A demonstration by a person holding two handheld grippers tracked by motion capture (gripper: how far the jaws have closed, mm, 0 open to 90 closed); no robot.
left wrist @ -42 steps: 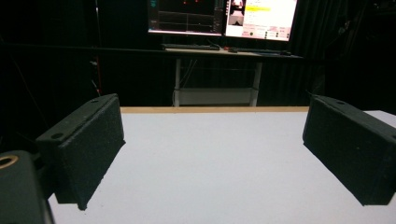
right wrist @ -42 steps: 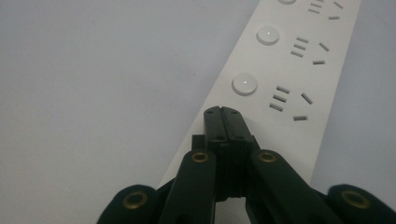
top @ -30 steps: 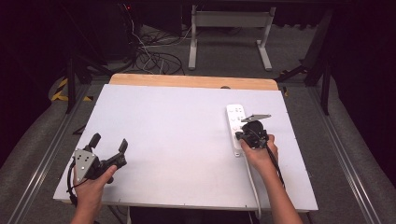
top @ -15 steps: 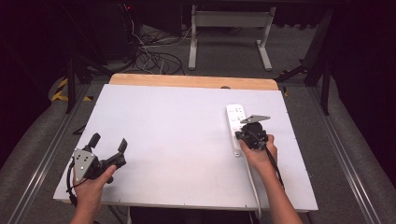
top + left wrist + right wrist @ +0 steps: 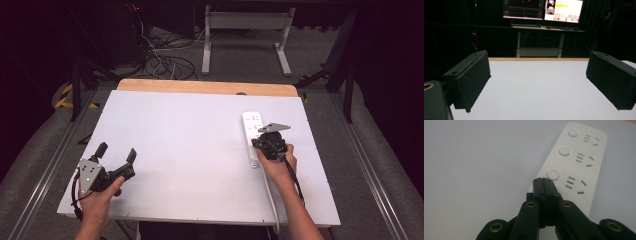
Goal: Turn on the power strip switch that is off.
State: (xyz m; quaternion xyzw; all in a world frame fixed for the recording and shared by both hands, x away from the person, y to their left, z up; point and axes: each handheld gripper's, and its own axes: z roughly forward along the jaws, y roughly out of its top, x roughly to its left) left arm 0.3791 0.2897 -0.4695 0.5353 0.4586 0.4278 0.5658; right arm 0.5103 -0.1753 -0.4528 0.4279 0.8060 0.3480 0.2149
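Observation:
A white power strip point(image 5: 251, 125) lies lengthwise on the right part of the white table point(image 5: 190, 130). In the right gripper view the strip point(image 5: 579, 162) shows three round buttons beside its sockets. My right gripper point(image 5: 543, 181) is shut with nothing between its jaws, and its tips hover at the nearest button point(image 5: 552, 174); I cannot tell whether they touch it. In the high view this gripper point(image 5: 261, 142) is over the strip's near half. My left gripper point(image 5: 117, 151) is held near the front left corner, wide open and empty, with its pads point(image 5: 469, 80) far apart.
The strip's white cable point(image 5: 272, 200) runs back to the table's front edge beside the right forearm. A wooden strip point(image 5: 205, 86) lines the far edge. Beyond it stand a desk frame point(image 5: 245, 22), floor cables point(image 5: 165, 60) and lit monitors point(image 5: 544, 8).

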